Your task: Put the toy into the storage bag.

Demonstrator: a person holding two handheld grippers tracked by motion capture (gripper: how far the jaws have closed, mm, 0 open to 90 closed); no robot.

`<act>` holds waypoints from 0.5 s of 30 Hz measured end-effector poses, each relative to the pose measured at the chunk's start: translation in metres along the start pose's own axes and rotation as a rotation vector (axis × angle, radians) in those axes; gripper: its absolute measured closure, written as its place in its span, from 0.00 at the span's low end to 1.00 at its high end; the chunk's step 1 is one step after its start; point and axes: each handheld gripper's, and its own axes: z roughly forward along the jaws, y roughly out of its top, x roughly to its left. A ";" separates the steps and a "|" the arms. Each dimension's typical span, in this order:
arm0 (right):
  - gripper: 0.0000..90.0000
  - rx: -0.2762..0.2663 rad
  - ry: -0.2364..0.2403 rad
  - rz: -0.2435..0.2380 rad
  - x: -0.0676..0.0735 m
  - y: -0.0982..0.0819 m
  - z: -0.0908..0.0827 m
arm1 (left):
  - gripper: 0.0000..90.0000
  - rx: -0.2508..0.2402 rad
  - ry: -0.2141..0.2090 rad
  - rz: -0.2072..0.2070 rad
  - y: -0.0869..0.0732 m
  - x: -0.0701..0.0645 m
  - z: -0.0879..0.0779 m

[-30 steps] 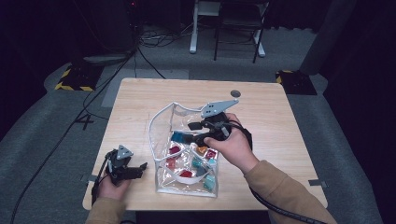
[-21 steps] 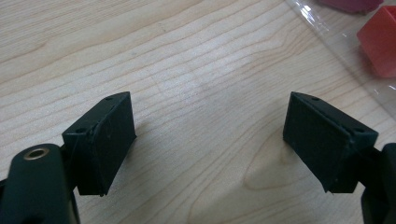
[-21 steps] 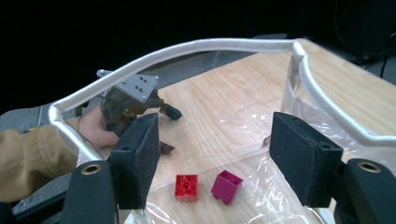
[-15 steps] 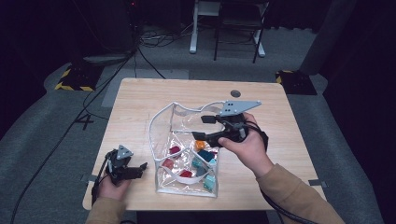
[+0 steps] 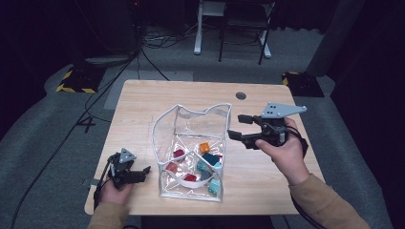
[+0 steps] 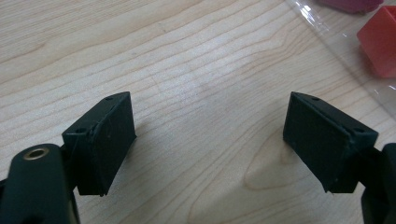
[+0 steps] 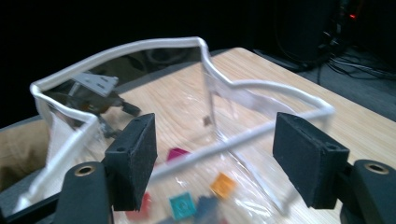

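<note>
High view puts your right gripper [image 5: 239,127] just off the right wall of the clear plastic bag [image 5: 191,148], apart from it, jaws spread and nothing between them; they have just been opening. That bag stands open-mouthed near the middle of the wooden table [image 5: 143,105], its white-edged rim raised, with small coloured blocks [image 5: 204,148] lying inside. Your left gripper [image 5: 138,172] rests low on the table just left of the bag, near the front edge, jaws also spread. Right gripper view adds what the overhead misses: the bag's white rim [image 7: 201,51] seen from the side between your black pads, and your other gripper [image 7: 100,100] visible through the clear wall. Left gripper view gives bare wood grain between wide jaws, with the bag's plastic edge and a red block [image 6: 380,42] at the upper right corner.
</note>
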 end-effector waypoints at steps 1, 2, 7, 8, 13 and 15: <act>0.35 0.002 -0.009 0.005 -0.003 -0.003 -0.003 | 0.19 0.000 0.000 0.001 0.000 0.000 0.000; 0.34 0.005 -0.019 0.013 -0.006 -0.006 -0.007 | 0.19 0.000 0.000 0.002 0.000 0.000 0.000; 0.34 0.020 -0.071 0.050 -0.022 -0.021 -0.020 | 0.19 0.000 0.001 0.002 0.000 0.000 0.000; 0.34 0.023 -0.083 0.054 -0.026 -0.024 -0.022 | 0.19 0.000 0.000 0.000 0.000 0.000 0.000; 0.33 0.046 -0.146 0.078 -0.042 -0.040 -0.032 | 0.19 0.000 0.000 0.001 0.000 0.000 0.000; 0.33 0.057 -0.171 0.090 -0.048 -0.047 -0.037 | 0.19 0.000 0.001 0.000 0.000 0.000 0.000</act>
